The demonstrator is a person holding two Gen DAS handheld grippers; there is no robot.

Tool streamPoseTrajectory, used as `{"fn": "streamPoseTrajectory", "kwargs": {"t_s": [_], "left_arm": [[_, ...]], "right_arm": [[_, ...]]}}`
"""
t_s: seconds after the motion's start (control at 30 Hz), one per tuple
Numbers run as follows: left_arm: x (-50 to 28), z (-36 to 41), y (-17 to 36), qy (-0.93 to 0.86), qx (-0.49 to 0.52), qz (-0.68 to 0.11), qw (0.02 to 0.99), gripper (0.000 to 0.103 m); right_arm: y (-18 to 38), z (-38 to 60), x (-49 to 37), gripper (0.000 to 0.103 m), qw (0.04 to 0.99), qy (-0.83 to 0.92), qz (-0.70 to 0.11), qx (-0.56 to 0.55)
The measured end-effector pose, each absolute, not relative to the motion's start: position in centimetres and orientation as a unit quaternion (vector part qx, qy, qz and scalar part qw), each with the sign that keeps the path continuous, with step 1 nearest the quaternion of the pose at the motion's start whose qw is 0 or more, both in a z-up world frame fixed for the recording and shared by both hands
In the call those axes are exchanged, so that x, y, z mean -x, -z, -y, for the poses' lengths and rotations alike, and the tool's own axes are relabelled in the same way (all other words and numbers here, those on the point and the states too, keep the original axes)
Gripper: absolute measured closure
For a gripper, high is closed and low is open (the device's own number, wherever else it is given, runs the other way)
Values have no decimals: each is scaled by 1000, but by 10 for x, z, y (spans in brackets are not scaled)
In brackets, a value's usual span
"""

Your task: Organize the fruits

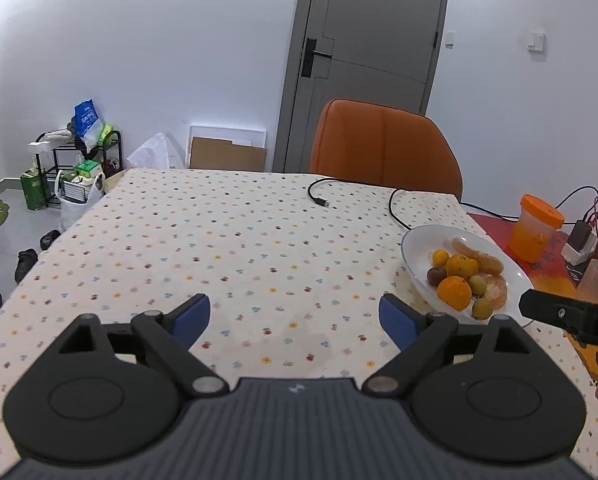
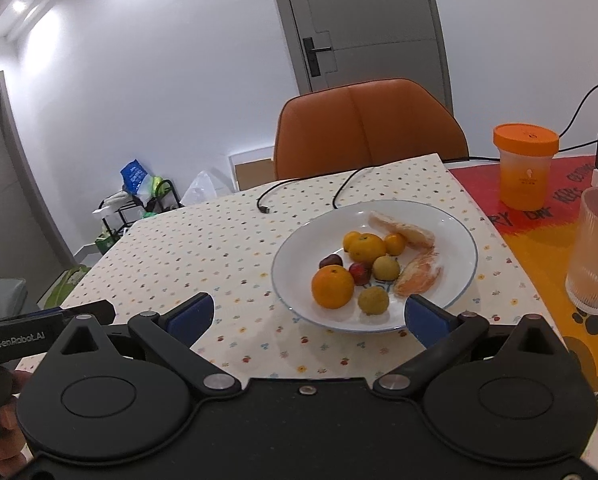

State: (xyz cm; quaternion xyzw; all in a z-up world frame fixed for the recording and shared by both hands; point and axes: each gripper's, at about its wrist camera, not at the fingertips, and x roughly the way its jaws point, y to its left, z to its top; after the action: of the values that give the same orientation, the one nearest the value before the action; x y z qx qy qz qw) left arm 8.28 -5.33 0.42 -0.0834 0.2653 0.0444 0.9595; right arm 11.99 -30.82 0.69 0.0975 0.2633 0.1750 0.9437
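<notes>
Fruits [image 2: 333,286] heaped on white plate [image 2: 299,248], right side of spotted worktop [image 1: 219,240]. Right claw [image 2: 309,314] nearer, wide open, empty, plate directly ahead. Left claw [image 1: 295,314] wide open, empty, plate off to its right.

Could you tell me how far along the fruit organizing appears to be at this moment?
Done: the fruit sits gathered in the white plate, including the large orange, and none lies on the dotted tablecloth. In hand: nothing; the left gripper and right gripper are both open and empty, the right one facing the plate. Left: any sorting within the plate, which the pictures cannot confirm is needed.
</notes>
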Motion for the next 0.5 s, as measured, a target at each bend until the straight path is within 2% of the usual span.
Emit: {"fn": "streamPoseTrajectory", "kwargs": {"t_s": [0.5], "left_arm": [[-38, 31, -13, -39, 81, -255, 963, 12]], "right_arm": [[-16, 301, -89, 0, 943, -184, -266, -82]]}}
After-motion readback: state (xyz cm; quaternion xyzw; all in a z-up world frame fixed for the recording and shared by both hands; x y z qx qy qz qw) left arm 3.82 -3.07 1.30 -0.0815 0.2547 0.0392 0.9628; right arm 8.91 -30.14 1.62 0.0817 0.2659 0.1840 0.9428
